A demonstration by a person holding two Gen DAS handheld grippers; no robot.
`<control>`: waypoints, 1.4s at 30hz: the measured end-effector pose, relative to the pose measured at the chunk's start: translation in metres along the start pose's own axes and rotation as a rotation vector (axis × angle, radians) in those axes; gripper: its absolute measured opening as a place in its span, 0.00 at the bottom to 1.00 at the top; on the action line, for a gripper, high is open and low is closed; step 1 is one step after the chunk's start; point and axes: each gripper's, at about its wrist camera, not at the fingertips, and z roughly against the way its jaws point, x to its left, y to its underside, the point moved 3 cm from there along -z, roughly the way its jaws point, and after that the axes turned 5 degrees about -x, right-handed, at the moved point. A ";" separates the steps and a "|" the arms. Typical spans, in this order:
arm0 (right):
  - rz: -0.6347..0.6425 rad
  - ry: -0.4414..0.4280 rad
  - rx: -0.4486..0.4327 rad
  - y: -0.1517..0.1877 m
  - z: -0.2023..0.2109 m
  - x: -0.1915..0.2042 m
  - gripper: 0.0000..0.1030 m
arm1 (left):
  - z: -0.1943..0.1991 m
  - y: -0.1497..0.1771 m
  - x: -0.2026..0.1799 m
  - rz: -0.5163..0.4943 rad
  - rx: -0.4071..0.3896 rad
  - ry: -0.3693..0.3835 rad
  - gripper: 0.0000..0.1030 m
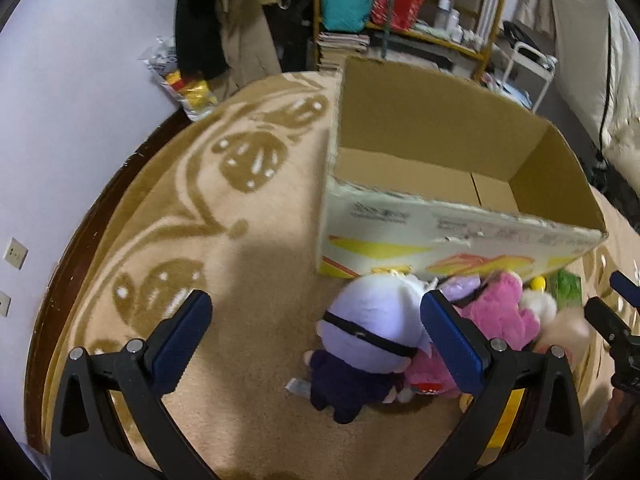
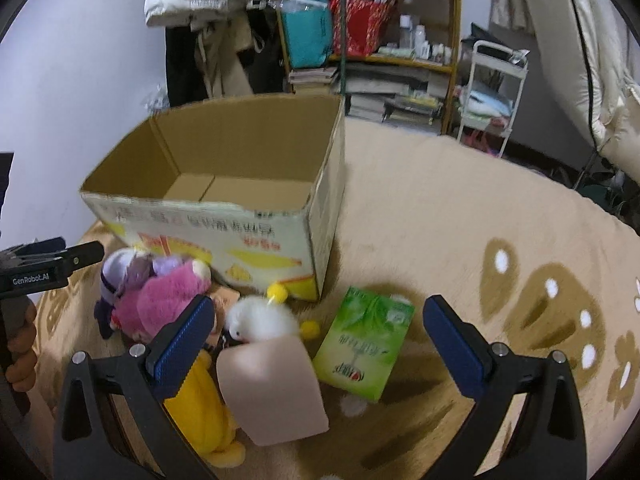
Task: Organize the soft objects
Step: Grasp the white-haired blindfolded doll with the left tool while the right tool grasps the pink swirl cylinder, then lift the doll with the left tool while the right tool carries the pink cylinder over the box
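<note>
We hold both the left hand-held gripper (image 1: 316,340) and right hand-held gripper (image 2: 318,340) wide apart, gripping nothing, above the plush toys (image 2: 160,300) near the cardboard box (image 2: 240,236).

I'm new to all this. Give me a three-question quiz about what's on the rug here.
1. True or false: the cardboard box already holds a toy.
2. Which lies nearest the green packet? A) pink plush B) white fluffy toy C) purple-haired doll
3. Fill in: both the left gripper and the right gripper are ____.

Key: 1 false; 2 B; 3 open
</note>
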 end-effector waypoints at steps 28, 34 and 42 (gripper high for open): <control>0.100 -0.096 0.180 0.025 -0.009 0.031 0.50 | -0.034 0.018 -0.020 -0.063 0.102 0.034 0.76; 0.066 -0.099 0.162 0.021 -0.006 0.024 0.46 | -0.032 0.020 -0.029 -0.090 0.094 0.048 0.57; 0.033 -0.074 0.080 0.008 0.009 0.016 0.45 | -0.009 0.023 -0.021 -0.110 0.042 0.014 0.55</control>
